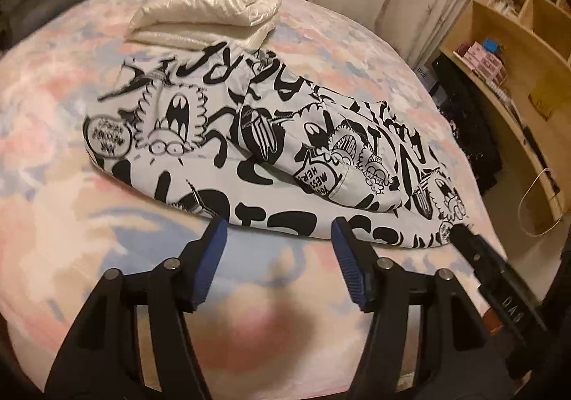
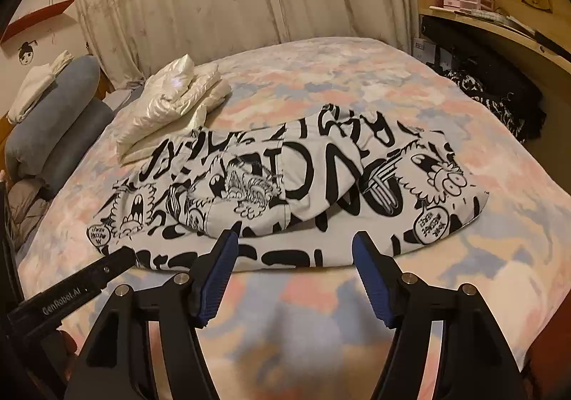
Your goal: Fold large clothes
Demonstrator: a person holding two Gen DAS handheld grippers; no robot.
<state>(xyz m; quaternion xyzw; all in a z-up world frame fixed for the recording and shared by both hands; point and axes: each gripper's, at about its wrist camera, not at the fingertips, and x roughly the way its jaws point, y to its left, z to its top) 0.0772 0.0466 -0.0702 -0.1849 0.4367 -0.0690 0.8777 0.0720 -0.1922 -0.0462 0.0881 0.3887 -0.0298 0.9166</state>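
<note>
Left wrist view shows a big bed (image 1: 71, 186) with a pink and blue cover. On it lies the white garment (image 1: 249, 150) with black cartoon drawings (funny faces and big letters), spread out and partly bunched up. Behind it, touching its far edge, sits a folded shiny cream quilt (image 1: 210, 7). The left gripper (image 1: 280, 225) hovers at the garment's near edge, jaws apart. The right gripper (image 2: 294, 239) does too, jaws wide and holding nothing.

Left tongs (image 1: 279, 227), right tongs (image 2: 295, 243): both agape
</note>
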